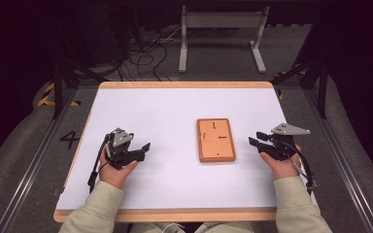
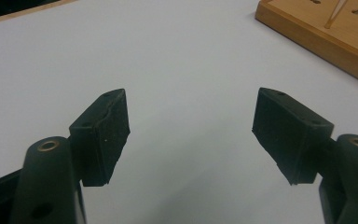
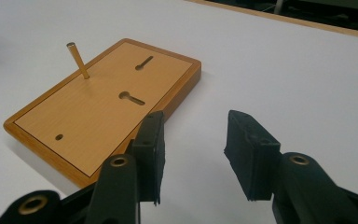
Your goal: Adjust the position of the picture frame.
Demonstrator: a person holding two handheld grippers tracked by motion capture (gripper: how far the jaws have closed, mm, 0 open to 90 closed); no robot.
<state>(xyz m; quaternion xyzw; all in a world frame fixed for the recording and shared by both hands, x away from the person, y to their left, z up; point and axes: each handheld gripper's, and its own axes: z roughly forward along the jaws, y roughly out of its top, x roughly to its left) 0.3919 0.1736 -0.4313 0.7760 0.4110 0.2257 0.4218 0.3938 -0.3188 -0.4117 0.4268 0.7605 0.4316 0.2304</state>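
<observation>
A flat wooden board point(image 1: 216, 140) lies on the white table point(image 1: 165, 111), right of centre. A thin wooden peg point(image 3: 78, 60) stands tilted in the board point(image 3: 102, 93), which also has two keyhole slots and a small hole. My left gripper point(image 1: 143, 148) rests at the front left, well clear of the board, open with nothing between its jaws point(image 2: 191, 121). A corner of the board point(image 2: 326, 32) shows at the upper right of the left gripper view. My right gripper point(image 1: 254, 141) sits just right of the board, open and empty point(image 3: 193, 140), with its jaws pointing toward the board's near edge.
The table has a wooden rim point(image 1: 184, 214). Beyond its far edge, a grey metal stand point(image 1: 221, 36) and loose cables point(image 1: 145, 53) lie on the floor. Metal rails point(image 1: 29, 170) run along both sides of the table.
</observation>
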